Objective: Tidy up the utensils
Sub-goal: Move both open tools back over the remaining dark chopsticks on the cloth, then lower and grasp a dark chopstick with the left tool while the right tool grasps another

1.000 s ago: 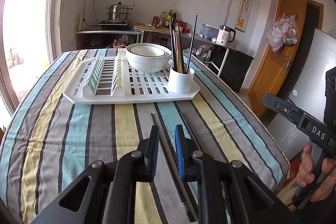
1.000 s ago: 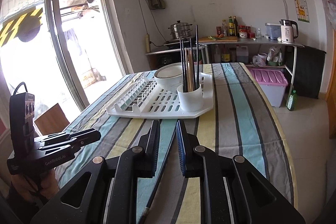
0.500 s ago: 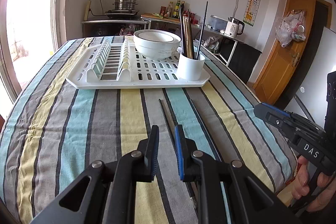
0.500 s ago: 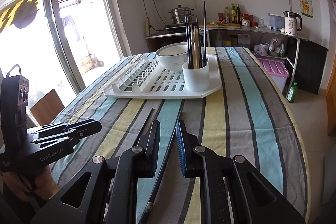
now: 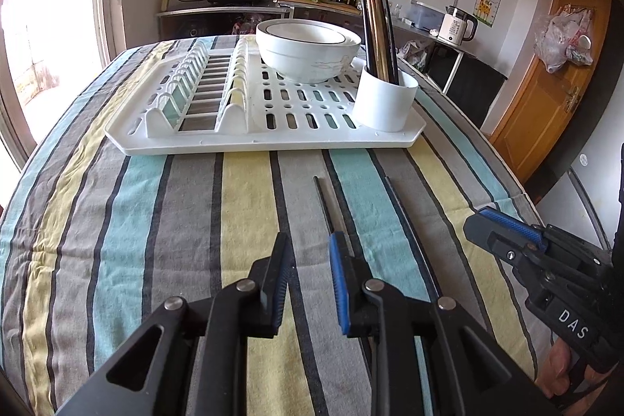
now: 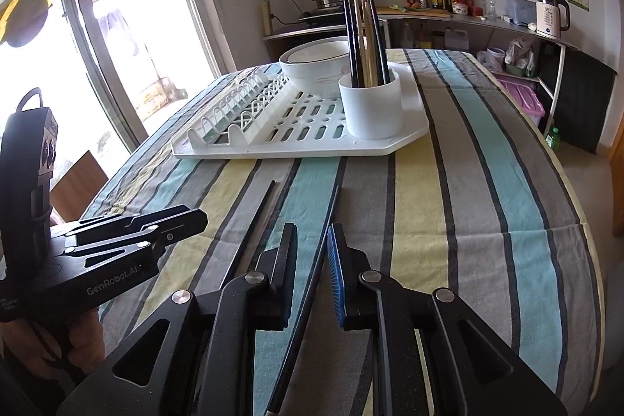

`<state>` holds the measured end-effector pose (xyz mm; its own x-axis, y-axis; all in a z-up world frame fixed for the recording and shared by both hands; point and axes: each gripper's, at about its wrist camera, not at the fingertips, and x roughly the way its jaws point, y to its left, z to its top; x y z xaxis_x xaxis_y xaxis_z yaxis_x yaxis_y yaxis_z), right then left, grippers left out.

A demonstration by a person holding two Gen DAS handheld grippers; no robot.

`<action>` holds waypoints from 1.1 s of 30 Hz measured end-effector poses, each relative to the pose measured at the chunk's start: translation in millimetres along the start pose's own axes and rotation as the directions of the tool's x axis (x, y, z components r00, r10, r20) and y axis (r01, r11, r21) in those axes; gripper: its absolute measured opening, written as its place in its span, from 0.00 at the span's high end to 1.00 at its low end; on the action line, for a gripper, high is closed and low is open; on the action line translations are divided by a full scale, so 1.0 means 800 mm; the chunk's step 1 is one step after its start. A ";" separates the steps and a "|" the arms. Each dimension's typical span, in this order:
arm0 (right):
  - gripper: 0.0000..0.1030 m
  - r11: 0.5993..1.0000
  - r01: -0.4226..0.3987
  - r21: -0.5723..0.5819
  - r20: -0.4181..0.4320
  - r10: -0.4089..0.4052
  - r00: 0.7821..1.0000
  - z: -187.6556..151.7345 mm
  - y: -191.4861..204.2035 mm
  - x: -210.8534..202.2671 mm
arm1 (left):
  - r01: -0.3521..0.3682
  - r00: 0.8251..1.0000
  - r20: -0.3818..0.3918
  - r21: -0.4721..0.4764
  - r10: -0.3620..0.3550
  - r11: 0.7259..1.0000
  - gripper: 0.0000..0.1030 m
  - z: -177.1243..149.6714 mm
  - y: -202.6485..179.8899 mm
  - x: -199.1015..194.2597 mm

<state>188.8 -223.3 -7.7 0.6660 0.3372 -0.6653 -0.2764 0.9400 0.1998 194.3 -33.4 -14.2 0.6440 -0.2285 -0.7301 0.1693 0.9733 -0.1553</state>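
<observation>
Left wrist view: the left gripper (image 5: 308,256) hung low over the striped tablecloth (image 5: 156,221), its jaws a narrow gap apart after having just been opening, with nothing between the pads. One dark chopstick (image 5: 325,205) lay flat on the cloth, its near part running under the blue-padded finger; a second dark chopstick (image 5: 405,221) lay just beside it to the right, roughly parallel and apart from it. Beyond them stood the white drying rack (image 5: 273,127), carrying stacked white bowls (image 5: 308,49) and, at its near right corner, a white holder cup (image 5: 384,98) with several chopsticks standing upright in it. The right gripper (image 5: 503,229) entered from the right edge, held by a hand (image 5: 565,369).

Right wrist view: the right gripper (image 6: 312,252) was likewise narrowly parted and gripped nothing. The second chopstick (image 6: 323,240) lay on the cloth in line with the gap, below the pads; whether they touched it could not be told. The first chopstick (image 6: 253,229) lay to its left, near the tip of the left gripper (image 6: 195,219). The rack (image 6: 296,143) and cup (image 6: 370,108) stood well beyond both.
</observation>
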 end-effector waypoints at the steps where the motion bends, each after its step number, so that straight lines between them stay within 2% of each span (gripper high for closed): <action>1: 0.84 1.000 -0.001 0.002 -0.006 0.001 1.000 0.001 0.000 0.003 | 0.001 1.000 -0.008 -0.002 -0.001 1.000 0.79 0.001 0.001 0.003; 14: 0.84 1.000 0.001 -0.003 -0.096 -0.001 0.995 0.013 -0.003 0.048 | 0.040 0.995 -0.086 -0.031 -0.043 0.999 0.77 0.016 0.007 0.042; 22: 0.84 0.999 0.031 -0.014 -0.134 -0.032 0.990 0.017 -0.006 0.069 | 0.055 0.992 -0.116 -0.031 -0.058 0.998 0.77 0.018 0.002 0.059; 27: 0.84 0.998 0.060 -0.027 -0.177 -0.063 0.982 0.016 -0.008 0.084 | 0.042 0.993 -0.114 -0.003 -0.042 0.999 0.77 0.022 -0.006 0.063; 30: 0.85 0.997 0.068 -0.034 -0.170 -0.073 0.983 0.015 -0.009 0.086 | 0.027 0.994 -0.110 0.032 -0.024 0.999 0.77 0.022 -0.012 0.064; 33: 0.92 0.994 0.092 -0.057 -0.173 -0.100 0.980 0.016 -0.006 0.089 | 0.014 0.994 -0.107 0.058 -0.007 0.998 0.77 0.022 -0.017 0.066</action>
<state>246.2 -203.5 -46.9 0.5607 0.2273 -0.7962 -0.2534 0.9626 0.0963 239.0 -58.8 -38.7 0.5594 -0.2319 -0.7958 0.2212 0.9670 -0.1263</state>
